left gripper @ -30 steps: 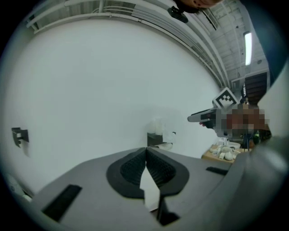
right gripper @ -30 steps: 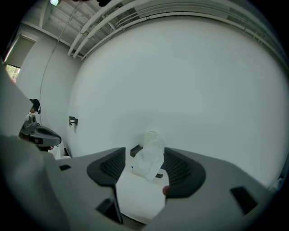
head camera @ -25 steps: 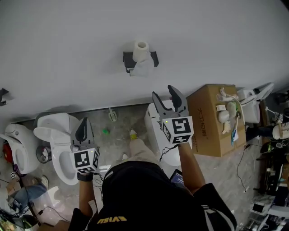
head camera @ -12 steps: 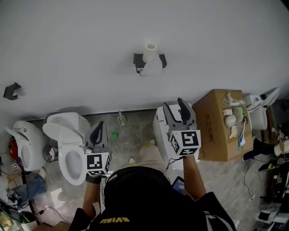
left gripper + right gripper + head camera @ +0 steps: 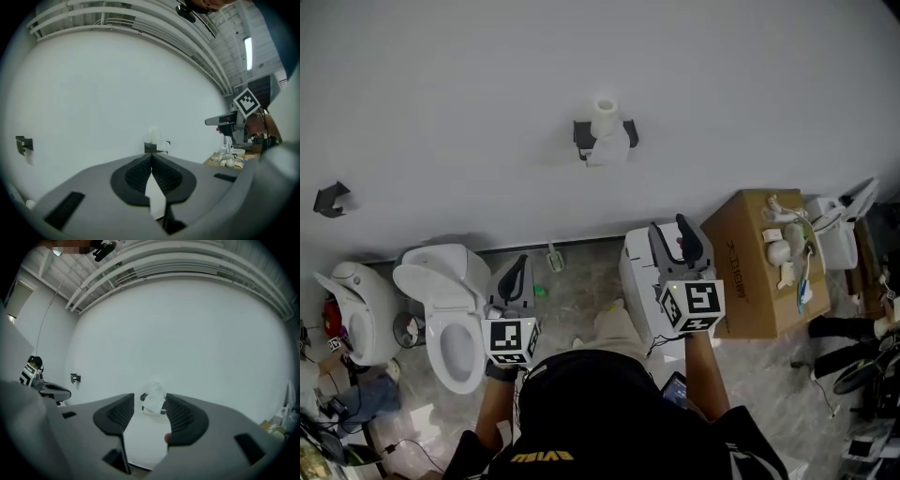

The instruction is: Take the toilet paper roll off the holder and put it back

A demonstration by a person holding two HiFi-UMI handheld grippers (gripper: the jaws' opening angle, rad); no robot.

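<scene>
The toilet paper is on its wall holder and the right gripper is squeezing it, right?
No. The toilet paper is on its wall holder, but the right gripper hangs well short of it, fingers closing on nothing, as the head view shows.

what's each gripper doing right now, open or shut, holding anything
Left gripper: shut, empty.
Right gripper: open, jaws closing, nothing between them.
</scene>
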